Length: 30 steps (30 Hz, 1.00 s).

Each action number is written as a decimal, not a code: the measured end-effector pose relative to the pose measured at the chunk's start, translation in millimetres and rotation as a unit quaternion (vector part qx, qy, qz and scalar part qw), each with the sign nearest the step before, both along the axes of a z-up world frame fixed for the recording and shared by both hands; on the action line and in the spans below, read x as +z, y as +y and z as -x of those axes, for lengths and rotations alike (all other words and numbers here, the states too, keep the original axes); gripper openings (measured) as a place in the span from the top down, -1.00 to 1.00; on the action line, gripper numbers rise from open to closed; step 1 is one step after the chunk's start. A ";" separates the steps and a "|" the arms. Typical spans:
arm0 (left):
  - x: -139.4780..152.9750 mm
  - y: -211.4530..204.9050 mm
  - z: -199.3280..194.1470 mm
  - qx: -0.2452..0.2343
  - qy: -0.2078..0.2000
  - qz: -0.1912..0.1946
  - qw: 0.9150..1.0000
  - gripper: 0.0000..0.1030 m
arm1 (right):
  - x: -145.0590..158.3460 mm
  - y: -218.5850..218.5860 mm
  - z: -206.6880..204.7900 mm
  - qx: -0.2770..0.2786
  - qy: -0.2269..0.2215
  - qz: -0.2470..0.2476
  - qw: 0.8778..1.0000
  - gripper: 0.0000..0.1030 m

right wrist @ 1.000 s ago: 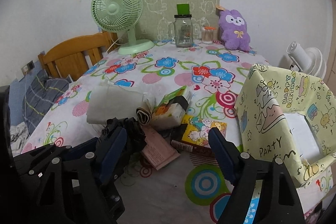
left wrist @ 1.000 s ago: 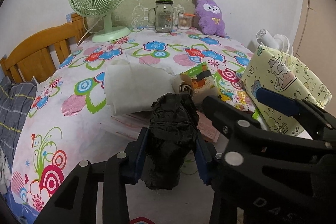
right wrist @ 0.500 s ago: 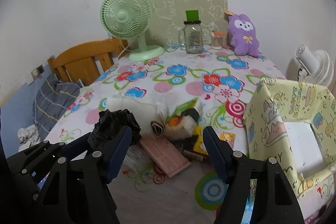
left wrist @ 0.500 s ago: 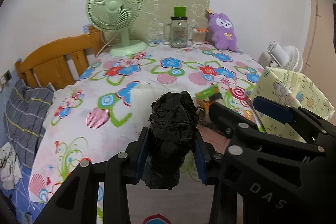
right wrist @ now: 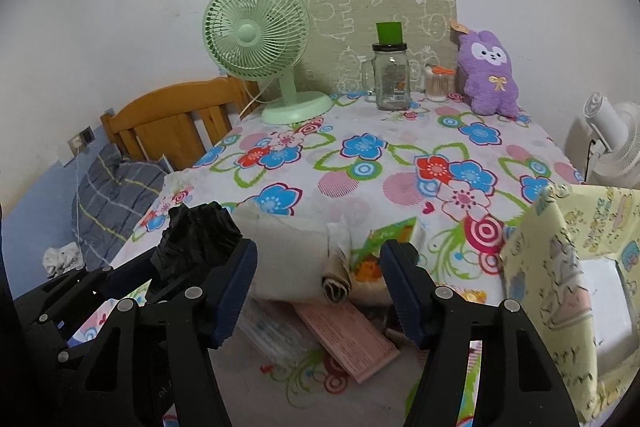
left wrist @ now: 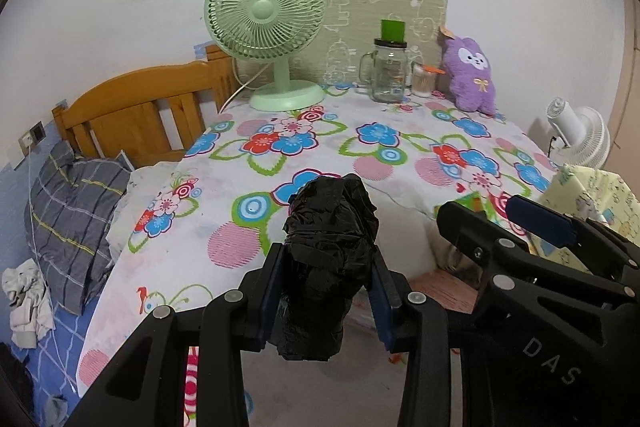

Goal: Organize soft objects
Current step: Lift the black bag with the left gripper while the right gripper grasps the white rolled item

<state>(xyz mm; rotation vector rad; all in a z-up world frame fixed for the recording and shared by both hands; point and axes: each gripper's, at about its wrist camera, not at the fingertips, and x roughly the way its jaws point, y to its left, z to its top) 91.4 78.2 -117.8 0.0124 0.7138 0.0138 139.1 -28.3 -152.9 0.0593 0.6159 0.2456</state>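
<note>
My left gripper (left wrist: 329, 291) is shut on a crumpled black plastic bag (left wrist: 330, 247) that stands upright between its blue pads, lifted above the flowered tablecloth (left wrist: 360, 143). The same bag (right wrist: 196, 235) shows at the lower left of the right wrist view. My right gripper (right wrist: 318, 287) hangs beside it, its jaws closing with nothing pressed between them. Beyond its fingers lie a folded white cloth (right wrist: 288, 255) and a small rolled beige cloth (right wrist: 336, 279). A purple plush toy (right wrist: 488, 75) sits at the table's back right.
A yellow paper-wrapped box (right wrist: 568, 267) stands open at the right. A green snack packet (right wrist: 384, 247) and a pink booklet (right wrist: 344, 335) lie near the cloths. A green fan (right wrist: 256, 39), glass jar (right wrist: 390, 79) and swab pot (right wrist: 436, 83) line the back. A wooden headboard (left wrist: 140, 107) and pillow are left.
Both grippers have risen and drawn back from the table, so the clutter sits lower and farther off. The right jaws have narrowed. The left gripper still holds the black bag.
</note>
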 end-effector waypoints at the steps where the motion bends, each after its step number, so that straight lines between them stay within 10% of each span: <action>1: -1.7 1.3 -3.3 0.001 0.002 0.001 1.000 0.22 | -1.2 0.8 -3.3 0.000 0.003 0.000 1.000 -0.30; 21: -33.9 4.4 -18.6 -0.001 0.045 0.008 0.999 0.32 | -43.6 7.0 -31.6 0.000 0.076 0.022 0.997 0.69; 30: -29.4 -1.6 -13.4 -0.005 0.040 0.004 0.999 0.32 | -42.3 0.7 -24.9 -0.012 0.076 0.024 0.997 0.84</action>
